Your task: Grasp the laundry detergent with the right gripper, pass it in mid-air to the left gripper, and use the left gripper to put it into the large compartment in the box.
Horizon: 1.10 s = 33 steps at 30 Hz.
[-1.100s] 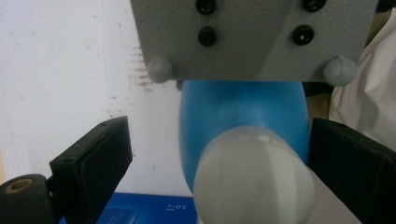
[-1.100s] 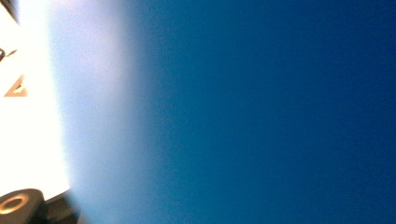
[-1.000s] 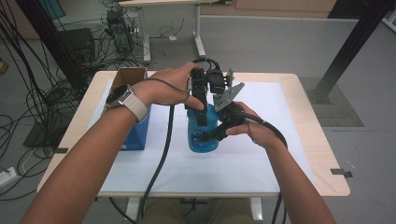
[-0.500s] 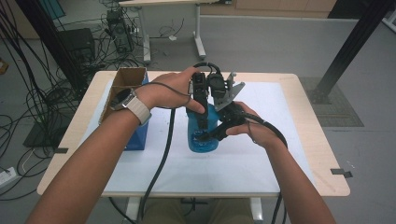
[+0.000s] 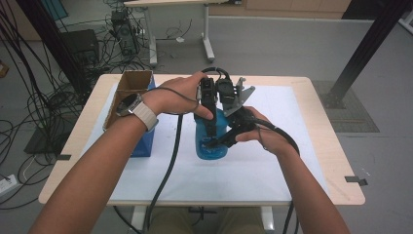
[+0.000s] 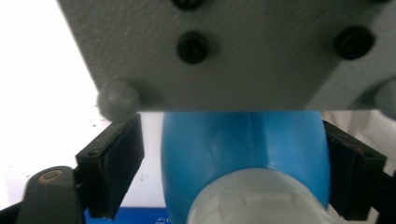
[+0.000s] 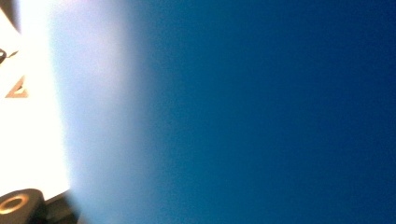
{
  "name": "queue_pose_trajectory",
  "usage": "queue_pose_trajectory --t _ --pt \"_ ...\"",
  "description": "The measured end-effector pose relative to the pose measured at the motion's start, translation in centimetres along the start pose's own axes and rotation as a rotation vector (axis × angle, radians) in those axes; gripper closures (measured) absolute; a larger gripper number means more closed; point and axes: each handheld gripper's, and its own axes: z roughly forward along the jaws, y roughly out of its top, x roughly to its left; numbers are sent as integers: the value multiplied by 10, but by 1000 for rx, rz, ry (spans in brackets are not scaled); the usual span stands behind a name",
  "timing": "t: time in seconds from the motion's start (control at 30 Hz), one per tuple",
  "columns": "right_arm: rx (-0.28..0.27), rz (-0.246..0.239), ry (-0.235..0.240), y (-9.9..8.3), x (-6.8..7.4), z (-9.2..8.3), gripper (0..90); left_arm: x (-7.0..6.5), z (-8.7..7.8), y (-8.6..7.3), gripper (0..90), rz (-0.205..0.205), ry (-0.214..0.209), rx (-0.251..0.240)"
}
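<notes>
Nearest the camera in the high view, both forearms come up from the bottom edge and meet over the middle of the table, which has a white sheet on it. Standing upright on that sheet is a translucent blue bottle, long axis pretty much vertical, white cap on top.

The right gripper is clamped on the bottle's body from the person's right side, jaws closed about as far as they go around it. Its own camera is jammed so close that the bottle is a blue blur, so I can't see the pads themselves there.

The left gripper comes at it from above, pointing down. In the left gripper view the cap and the blue shoulder sit right between the two black jaws. The jaws have just been closing in, but there's a clear gap on the picture-left side; on the other side the pad looks just beside the bottle, and I can't tell if it touches. So not gripping yet, I'd say.

The whole next move hangs on this: the cap lies straight below and between the left jaws, in line with the bottle's axis, and the left hand is the one on it. Looks like a cap twist-off with the right holding steady.

Further back on the left sits an open cardboard box next to a blue box.
</notes>
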Motion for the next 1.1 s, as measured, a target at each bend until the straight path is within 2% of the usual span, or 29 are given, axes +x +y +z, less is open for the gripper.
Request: queue_pose_trajectory --t 0.57,0.73,0.9,1.1 --pt "2 -5 -2 1 0 0 437 0 1 0 371 19 -35 -2" --pt "2 -16 -8 1 0 -1 438 -1 1 -1 374 23 -30 -10" --pt "4 -22 -12 2 1 0 438 -3 0 0 377 21 -21 6" --pt "5 -28 -19 4 2 -1 438 -5 -2 -3 380 4 -9 -7"
